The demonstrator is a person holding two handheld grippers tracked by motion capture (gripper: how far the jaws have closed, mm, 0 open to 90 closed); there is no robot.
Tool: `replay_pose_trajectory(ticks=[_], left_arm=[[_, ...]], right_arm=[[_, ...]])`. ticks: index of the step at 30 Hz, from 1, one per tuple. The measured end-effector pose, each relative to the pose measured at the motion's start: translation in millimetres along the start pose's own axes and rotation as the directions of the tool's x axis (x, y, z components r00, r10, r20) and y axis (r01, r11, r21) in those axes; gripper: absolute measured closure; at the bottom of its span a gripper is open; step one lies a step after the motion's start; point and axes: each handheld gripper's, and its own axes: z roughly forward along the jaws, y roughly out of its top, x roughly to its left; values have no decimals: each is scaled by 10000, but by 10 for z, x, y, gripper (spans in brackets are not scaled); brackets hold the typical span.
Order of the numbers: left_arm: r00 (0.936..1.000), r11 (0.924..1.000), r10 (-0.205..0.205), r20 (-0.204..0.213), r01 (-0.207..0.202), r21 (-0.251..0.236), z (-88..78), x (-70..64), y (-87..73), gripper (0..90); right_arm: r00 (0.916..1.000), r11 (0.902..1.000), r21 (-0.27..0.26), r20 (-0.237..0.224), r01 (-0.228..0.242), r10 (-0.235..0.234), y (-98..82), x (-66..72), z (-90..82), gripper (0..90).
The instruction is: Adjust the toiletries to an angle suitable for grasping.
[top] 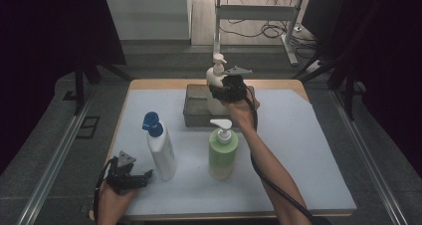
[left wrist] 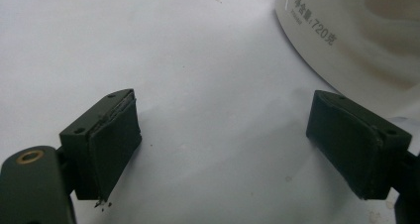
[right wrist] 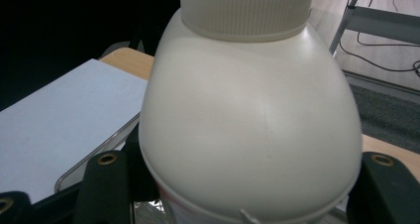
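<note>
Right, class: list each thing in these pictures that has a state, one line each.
Cream pump bottle: upright, gripped over the grey tray.
Grey rectangular tray: on the table's far side.
White bottle with blue pump: upright, free.
Green pump bottle: upright, free.
Left tool: open.
Right tool: shut on the cream bottle.

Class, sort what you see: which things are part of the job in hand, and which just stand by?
In hand: right tongs, cream bottle, tray.
Standing by: white bottle, green bottle, open left tongs.

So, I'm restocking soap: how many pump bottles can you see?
3: a cream bottle held by the right gripper over the tray, a green bottle mid-table, a blue-capped bottle nearer the left gripper.
</note>
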Motion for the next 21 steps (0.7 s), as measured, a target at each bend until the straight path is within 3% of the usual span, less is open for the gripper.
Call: replay_pose_trajectory(ticks=[21], left_arm=[[10000,10000,2,-5,-2,5,0,-1,0,129]], right_arm=[[9998,10000,96,-179,10,-8,-254,57,46,364]])
